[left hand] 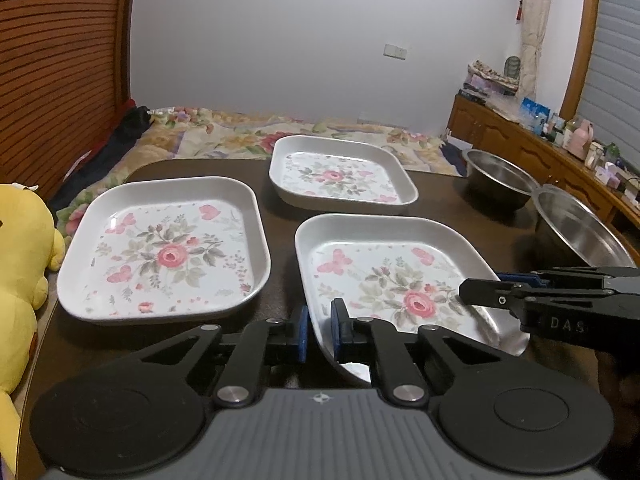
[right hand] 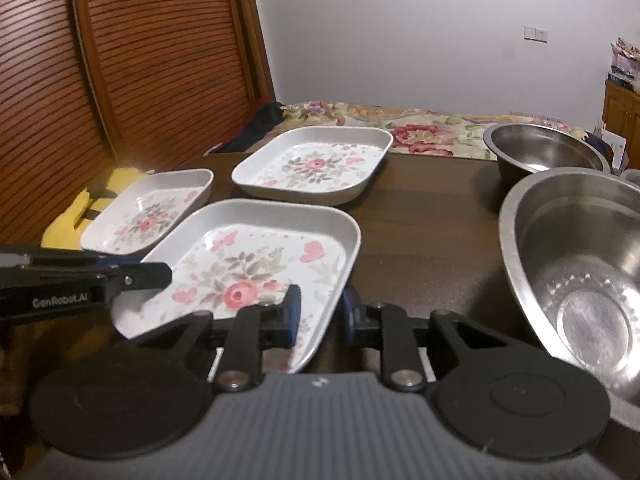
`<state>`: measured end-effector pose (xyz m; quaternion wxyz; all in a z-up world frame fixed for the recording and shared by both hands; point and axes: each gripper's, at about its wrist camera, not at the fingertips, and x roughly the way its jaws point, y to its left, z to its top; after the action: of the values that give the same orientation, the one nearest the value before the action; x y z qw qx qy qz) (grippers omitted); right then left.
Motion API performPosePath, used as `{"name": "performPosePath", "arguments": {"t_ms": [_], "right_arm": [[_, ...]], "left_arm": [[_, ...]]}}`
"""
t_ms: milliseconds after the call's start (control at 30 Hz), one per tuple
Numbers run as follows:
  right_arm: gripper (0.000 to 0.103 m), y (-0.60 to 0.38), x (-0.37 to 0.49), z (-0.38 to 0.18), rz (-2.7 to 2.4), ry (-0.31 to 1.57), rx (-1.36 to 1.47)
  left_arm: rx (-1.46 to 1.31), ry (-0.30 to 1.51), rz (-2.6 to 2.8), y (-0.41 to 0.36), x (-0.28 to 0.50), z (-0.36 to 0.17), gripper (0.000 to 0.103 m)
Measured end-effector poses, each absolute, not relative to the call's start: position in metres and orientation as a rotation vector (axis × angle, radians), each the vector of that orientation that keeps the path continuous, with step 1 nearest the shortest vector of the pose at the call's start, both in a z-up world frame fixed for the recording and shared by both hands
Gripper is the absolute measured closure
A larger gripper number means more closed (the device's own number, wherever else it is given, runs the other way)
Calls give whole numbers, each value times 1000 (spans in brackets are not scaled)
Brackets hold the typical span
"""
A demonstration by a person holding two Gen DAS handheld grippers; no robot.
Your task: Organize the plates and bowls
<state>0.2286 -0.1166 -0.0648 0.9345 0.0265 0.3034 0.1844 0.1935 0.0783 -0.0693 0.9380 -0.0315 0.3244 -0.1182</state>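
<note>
Together both hand-held grippers straddle the nearest floral plate's rim

Picture edge crops the near bowl; dresser clutter seems indistinct.

A home bedroom: a bed with a floral quilt lies beyond the dark desk, and a cluttered wooden dresser stands far right.
</note>
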Motion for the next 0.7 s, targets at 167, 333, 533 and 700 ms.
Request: {"name": "performPosePath", "arguments": {"t_ms": [167,333,533,700], "right_arm": [[80,-120,213,-60,375,599,77],[80,-123,193,-58,372,581,96],[80,-125,170,-57,366,570,112],[80,-122,157,-58,367,563,111]], "left_arm": [[-57,649,-255,76,176,-66,90],[-47,630,-266,74,154,-61,90],[-48,621,-277,74,130,-60,90],[-48,622,-276,75,112,-59,90]]}}
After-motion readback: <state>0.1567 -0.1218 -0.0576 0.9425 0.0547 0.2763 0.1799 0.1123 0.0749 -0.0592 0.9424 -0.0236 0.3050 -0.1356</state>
